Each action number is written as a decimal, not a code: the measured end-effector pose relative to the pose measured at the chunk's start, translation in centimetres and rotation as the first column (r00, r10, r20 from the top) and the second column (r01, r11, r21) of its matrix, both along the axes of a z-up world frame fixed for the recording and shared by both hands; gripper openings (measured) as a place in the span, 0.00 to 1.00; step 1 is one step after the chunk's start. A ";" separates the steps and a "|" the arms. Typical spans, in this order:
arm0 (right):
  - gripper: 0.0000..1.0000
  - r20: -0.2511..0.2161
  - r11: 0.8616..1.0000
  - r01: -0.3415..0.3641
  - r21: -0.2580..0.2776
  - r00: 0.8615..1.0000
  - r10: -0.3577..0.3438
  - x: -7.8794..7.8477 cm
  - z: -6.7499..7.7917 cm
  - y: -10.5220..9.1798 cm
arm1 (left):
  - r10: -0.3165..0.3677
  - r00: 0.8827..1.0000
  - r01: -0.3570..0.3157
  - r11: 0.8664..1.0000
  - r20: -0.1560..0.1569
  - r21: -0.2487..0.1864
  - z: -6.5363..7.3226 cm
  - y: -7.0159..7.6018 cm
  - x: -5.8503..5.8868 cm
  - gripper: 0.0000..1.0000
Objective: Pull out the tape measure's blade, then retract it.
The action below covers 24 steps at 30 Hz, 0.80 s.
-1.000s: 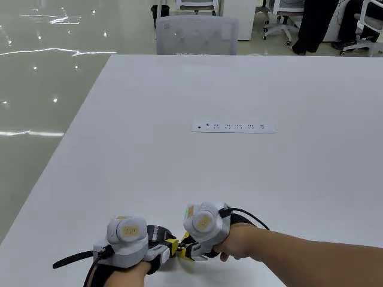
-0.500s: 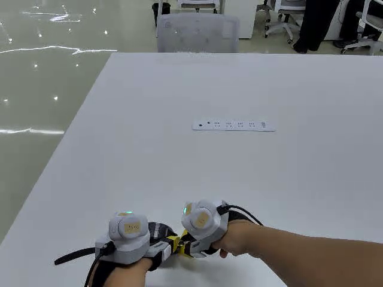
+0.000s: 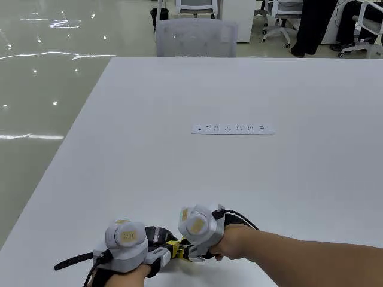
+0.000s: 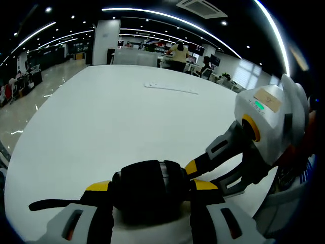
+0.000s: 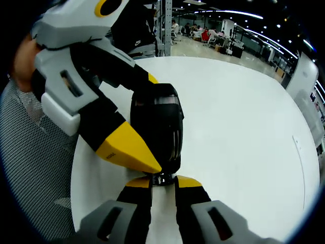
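Observation:
A black tape measure (image 4: pixel 150 190) rests on the white table (image 3: pixel 227 173) near its front edge. My left gripper (image 4: pixel 151 184) is shut on its case, one yellow-tipped jaw on each side. My right gripper (image 5: pixel 161 180) comes in from the right and is shut on the small metal hook at the blade's end, tight against the tape measure case (image 5: pixel 158 127). In the head view the left gripper (image 3: pixel 163 246) and right gripper (image 3: pixel 181 250) meet tip to tip over the tape measure (image 3: pixel 157 234). A black wrist strap (image 3: pixel 73 260) trails left.
A white power strip (image 3: pixel 233 128) lies flat at the middle of the table. A grey chair (image 3: pixel 196 37) stands at the far edge, with office chairs and a person behind it. Shiny floor lies to the left of the table.
Both grippers have drifted slightly toward the table's near edge, still together on the tape measure. The hold looks the same.

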State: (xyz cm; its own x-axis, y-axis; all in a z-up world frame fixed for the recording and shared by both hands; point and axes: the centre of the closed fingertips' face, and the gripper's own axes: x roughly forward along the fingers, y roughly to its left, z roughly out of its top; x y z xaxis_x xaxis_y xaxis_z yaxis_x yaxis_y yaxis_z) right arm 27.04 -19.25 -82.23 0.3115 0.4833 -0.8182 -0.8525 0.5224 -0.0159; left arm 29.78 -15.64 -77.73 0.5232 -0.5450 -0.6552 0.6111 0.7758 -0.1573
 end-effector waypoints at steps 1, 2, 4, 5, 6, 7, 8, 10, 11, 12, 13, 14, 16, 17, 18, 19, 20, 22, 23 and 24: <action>0.18 0.005 1.000 0.016 -0.006 1.000 -0.016 0.2 0.0 -0.2 | -0.014 1.000 0.014 1.000 0.008 0.005 0.2 0.0 0.1 0.57; 0.21 0.008 0.999 0.044 -0.011 0.999 -0.044 0.3 0.0 -0.4 | -0.016 1.000 0.016 1.000 0.009 0.003 0.4 0.1 0.1 0.57; 0.23 0.003 0.998 0.066 -0.010 0.998 -0.066 0.3 0.0 -0.5 | -0.024 1.000 0.024 0.999 -0.001 -0.027 1.0 0.1 0.5 0.60; 0.24 0.012 0.998 0.062 -0.011 0.998 -0.062 0.1 0.1 -0.5 | -0.024 1.000 0.023 0.999 -0.011 -0.040 1.2 0.3 0.7 0.64; 0.25 0.015 0.998 0.064 -0.010 0.998 -0.064 -0.1 0.1 -0.5 | -0.030 0.999 0.029 0.998 -0.014 -0.047 1.4 0.4 0.8 0.68; 0.26 0.016 0.998 0.067 -0.006 0.998 -0.067 -0.2 0.3 -0.5 | -0.047 0.999 0.047 0.997 0.000 -0.058 1.8 0.4 1.0 0.70; 0.29 0.019 0.997 0.071 0.008 0.997 -0.071 -0.5 0.6 -0.4 | -0.081 0.996 0.083 0.995 0.048 -0.051 2.4 0.6 1.4 0.72; 0.33 0.024 0.995 0.093 0.034 0.995 -0.093 -0.9 1.0 -0.6 | -0.117 0.991 0.120 0.992 0.069 -0.047 2.9 1.0 1.5 0.79; 0.35 0.027 0.994 0.100 0.038 0.995 -0.101 -1.0 1.2 -0.8 | -0.130 0.989 0.134 0.990 0.070 -0.049 3.1 1.2 1.4 0.82; 0.38 0.035 0.993 0.106 0.045 0.994 -0.108 -1.1 1.5 -0.9 | -0.144 0.987 0.149 0.987 0.073 -0.057 3.3 1.3 1.4 0.86; 0.40 0.045 0.990 0.128 0.066 0.990 -0.131 -1.3 2.0 -1.3 | -0.156 0.985 0.161 0.985 0.074 -0.068 3.4 1.5 1.4 0.94; 0.41 0.046 0.988 0.139 0.069 0.989 -0.142 -1.5 2.2 -1.8 | -0.179 0.981 0.184 0.981 0.073 -0.064 3.3 1.6 1.2 1.00; 0.44 0.052 0.979 0.181 0.093 0.981 -0.187 -1.9 2.9 -2.9 | -0.241 0.969 0.244 0.966 0.050 -0.087 3.0 1.7 0.3 1.00; 0.47 0.056 0.973 0.206 0.103 0.976 -0.213 -2.1 3.1 -3.5 | -0.266 0.963 0.269 0.961 0.043 -0.070 2.7 2.0 0.0 1.00; 0.49 0.057 0.965 0.232 0.124 0.969 -0.241 -2.4 3.6 -4.2 | -0.299 0.954 0.301 0.951 0.030 -0.077 2.6 2.0 -0.7 1.00; 0.50 0.058 0.959 0.249 0.132 0.964 -0.258 -2.6 3.9 -4.8 | -0.303 0.953 0.304 0.949 0.029 -0.079 2.5 2.1 -0.8 1.00; 0.52 0.072 0.952 0.272 0.142 0.956 -0.284 -2.9 4.4 -5.7 | -0.305 0.951 0.308 0.947 0.040 -0.092 2.7 2.2 -1.0 1.00; 0.55 0.076 0.943 0.289 0.167 0.949 -0.305 -3.7 5.1 -6.6 | -0.300 0.953 0.303 0.947 0.046 -0.108 2.9 2.3 -1.1 1.00; 0.58 0.080 0.942 0.295 0.162 0.947 -0.310 -4.4 5.4 -7.6 | -0.301 0.951 0.307 0.944 0.064 -0.119 3.2 2.4 -1.2 1.00; 0.60 0.083 0.939 0.300 0.166 0.945 -0.316 -4.8 5.5 -8.1 | -0.310 0.947 0.319 0.937 0.086 -0.140 3.7 2.2 -1.3 1.00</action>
State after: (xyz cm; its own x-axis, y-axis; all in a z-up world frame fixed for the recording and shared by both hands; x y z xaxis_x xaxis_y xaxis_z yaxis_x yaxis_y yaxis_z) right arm 22.22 -27.40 -76.68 0.5459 0.4633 -0.6981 -0.6469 0.7625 0.0002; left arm 28.51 -13.44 -74.07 0.3457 -0.7778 -0.5249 0.8323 0.5125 -0.2113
